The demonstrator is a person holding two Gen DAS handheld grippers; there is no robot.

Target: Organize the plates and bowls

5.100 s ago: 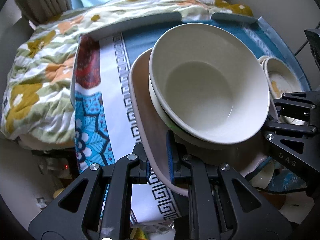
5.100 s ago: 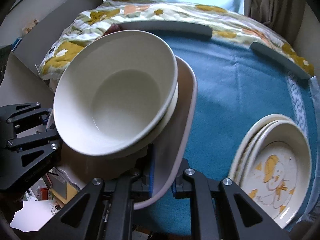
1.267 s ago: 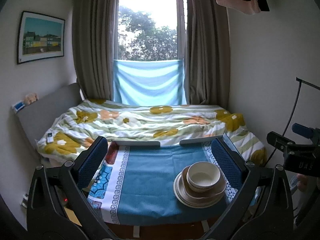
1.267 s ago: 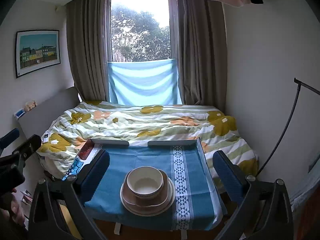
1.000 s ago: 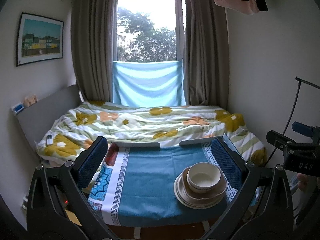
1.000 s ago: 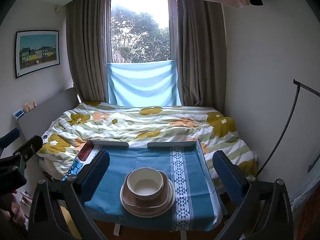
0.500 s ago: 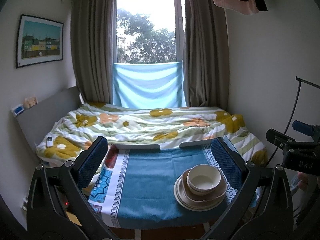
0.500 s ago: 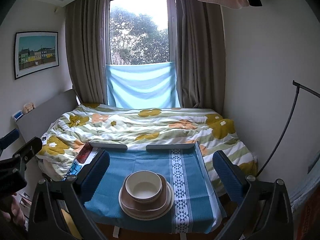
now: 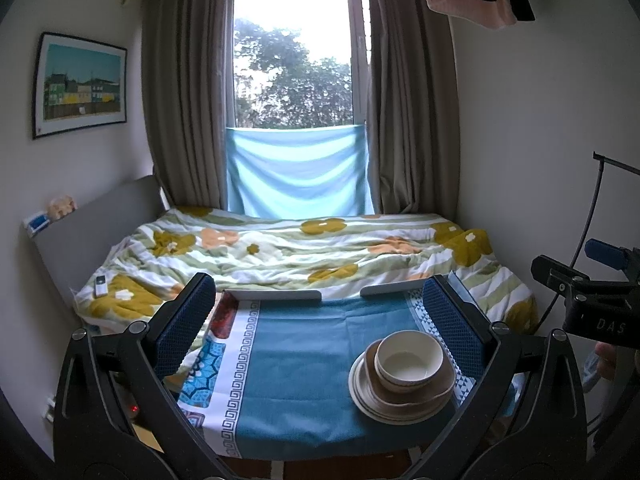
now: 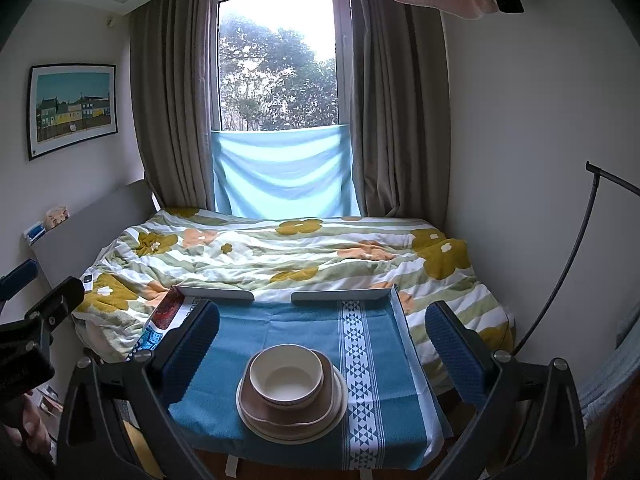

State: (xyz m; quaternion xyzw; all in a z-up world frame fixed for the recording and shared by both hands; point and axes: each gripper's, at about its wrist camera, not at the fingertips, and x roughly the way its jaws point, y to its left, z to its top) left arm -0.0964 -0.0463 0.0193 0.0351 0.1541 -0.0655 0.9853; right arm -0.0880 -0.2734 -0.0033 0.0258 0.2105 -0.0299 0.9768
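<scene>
One stack stands on the blue-clothed table (image 9: 304,364): white bowls (image 9: 410,366) on a brown square plate (image 9: 444,390) on round cream plates (image 9: 360,394). In the right wrist view the bowls (image 10: 286,378) sit on the brown plate (image 10: 326,408) and the cream plates (image 10: 342,400) on the table (image 10: 376,392). My left gripper (image 9: 324,312) is open and empty, held back and above the table. My right gripper (image 10: 322,338) is open and empty, held back from the stack.
A bed with a flowered quilt (image 9: 304,248) lies behind the table, under a curtained window (image 9: 296,68). The right gripper's body (image 9: 592,300) shows at the right of the left wrist view. The left gripper's body (image 10: 28,332) shows at the left of the right wrist view.
Five seconds ago both grippers were shut on the brown plate with the bowls. Now it rests on the cream plates and both grippers are open and drawn back. Over the last second little moved.
</scene>
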